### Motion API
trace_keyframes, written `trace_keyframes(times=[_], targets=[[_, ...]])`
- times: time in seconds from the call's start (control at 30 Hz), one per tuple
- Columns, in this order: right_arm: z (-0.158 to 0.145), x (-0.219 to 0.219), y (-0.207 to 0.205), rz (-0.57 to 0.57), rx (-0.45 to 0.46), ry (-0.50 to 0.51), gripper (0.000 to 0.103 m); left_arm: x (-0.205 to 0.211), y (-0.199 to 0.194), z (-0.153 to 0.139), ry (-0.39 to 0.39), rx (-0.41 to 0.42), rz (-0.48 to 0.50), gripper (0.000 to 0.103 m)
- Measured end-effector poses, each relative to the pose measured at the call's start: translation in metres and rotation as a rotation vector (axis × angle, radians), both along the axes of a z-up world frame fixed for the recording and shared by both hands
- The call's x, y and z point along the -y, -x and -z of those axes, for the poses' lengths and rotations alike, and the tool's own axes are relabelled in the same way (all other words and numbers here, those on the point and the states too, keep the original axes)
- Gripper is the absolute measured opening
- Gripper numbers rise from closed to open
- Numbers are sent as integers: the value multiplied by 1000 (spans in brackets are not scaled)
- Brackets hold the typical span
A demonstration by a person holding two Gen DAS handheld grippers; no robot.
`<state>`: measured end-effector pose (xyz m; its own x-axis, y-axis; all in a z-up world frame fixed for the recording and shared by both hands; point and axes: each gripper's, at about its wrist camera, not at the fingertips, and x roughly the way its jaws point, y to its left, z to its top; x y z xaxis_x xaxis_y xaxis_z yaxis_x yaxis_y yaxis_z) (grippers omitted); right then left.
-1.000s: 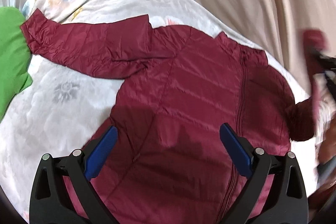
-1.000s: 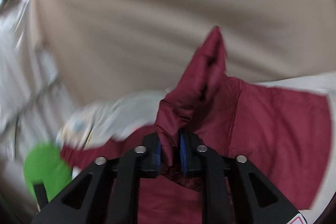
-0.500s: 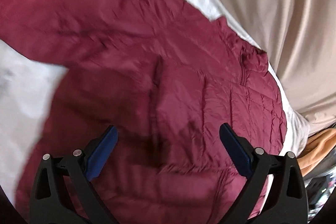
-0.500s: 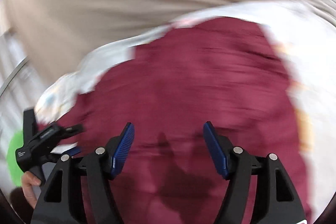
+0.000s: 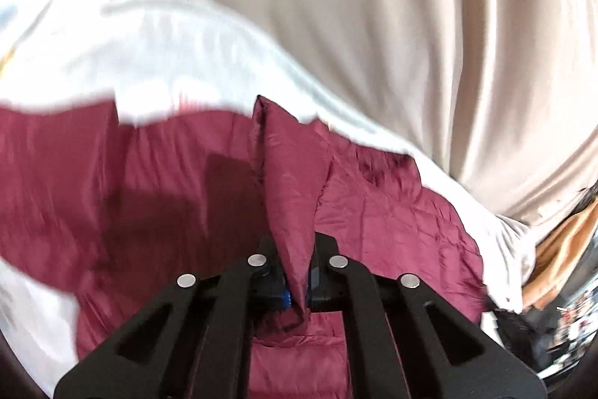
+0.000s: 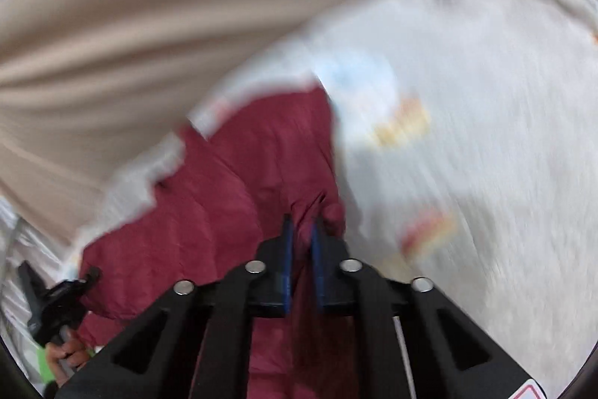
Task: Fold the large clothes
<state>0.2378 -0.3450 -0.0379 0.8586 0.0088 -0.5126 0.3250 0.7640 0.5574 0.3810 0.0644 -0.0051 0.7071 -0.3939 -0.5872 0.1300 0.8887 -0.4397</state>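
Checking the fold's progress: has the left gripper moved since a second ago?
Yes. The left gripper has gone toward the jacket's collar edge near the curtain, and its jaws just closed on a fold.

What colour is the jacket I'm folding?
Dark maroon red, a quilted puffer jacket; the left wrist view shows it best.

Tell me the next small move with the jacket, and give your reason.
Probably lift both pinches together and carry that side across the body. The left gripper and right gripper have each just closed on a raised ridge of the maroon jacket, which still lies spread on the white quilt.
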Motion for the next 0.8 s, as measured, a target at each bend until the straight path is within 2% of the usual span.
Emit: trace_keyframes(times=[0.03, 0.07, 0.1, 0.13, 0.17, 0.2, 0.23, 0.27, 0.33, 0.4, 0.47, 0.53, 0.6, 0.67, 0.73, 0.8], targets=[[-8, -2, 7, 12, 46, 27, 2, 3, -5, 4, -42, -1, -6, 3], [-8, -3, 11, 39, 47, 78, 0, 6, -9, 11, -68, -16, -6, 3], [1, -2, 8, 53, -3, 113, 0, 11, -16, 29, -111, -55, -6, 3], [25, 3, 0, 59, -125, 140, 0, 17, -23, 55, -157, -113, -1, 3], [49, 8, -6, 63, -235, 129, 0, 18, -24, 72, -174, -155, 0, 3], [64, 14, -4, 60, -267, 83, 0, 19, -23, 92, -165, -177, 3, 3], [63, 19, 6, 74, -222, 49, 0, 19, -18, 97, -159, -149, -2, 3], [55, 21, 13, 102, -216, 63, 0, 21, -14, 98, -158, -126, -7, 3], [26, 17, 23, 120, -150, 119, 2, 21, -13, 100, -125, -124, -11, 4], [1, 6, 12, 50, -94, 140, 9, 19, -11, 104, -102, -116, -13, 6], [-16, -17, -12, -54, -76, 188, 9, 13, -6, 107, -83, -90, -13, 7], [-15, -48, -40, -179, -93, 266, 9, 6, -1, 113, -56, -81, -13, 7], [7, -71, -67, -264, -158, 341, 7, -1, -1, 116, -12, -80, -10, 8], [32, -68, -77, -248, -207, 370, 0, -13, 1, 120, 65, -78, 4, 12], [44, -33, -63, -172, -156, 224, 0, -26, 4, 122, 139, -70, 20, 17], [47, -8, -39, -61, -129, 174, 0, -30, 10, 122, 156, -64, 17, 19]])
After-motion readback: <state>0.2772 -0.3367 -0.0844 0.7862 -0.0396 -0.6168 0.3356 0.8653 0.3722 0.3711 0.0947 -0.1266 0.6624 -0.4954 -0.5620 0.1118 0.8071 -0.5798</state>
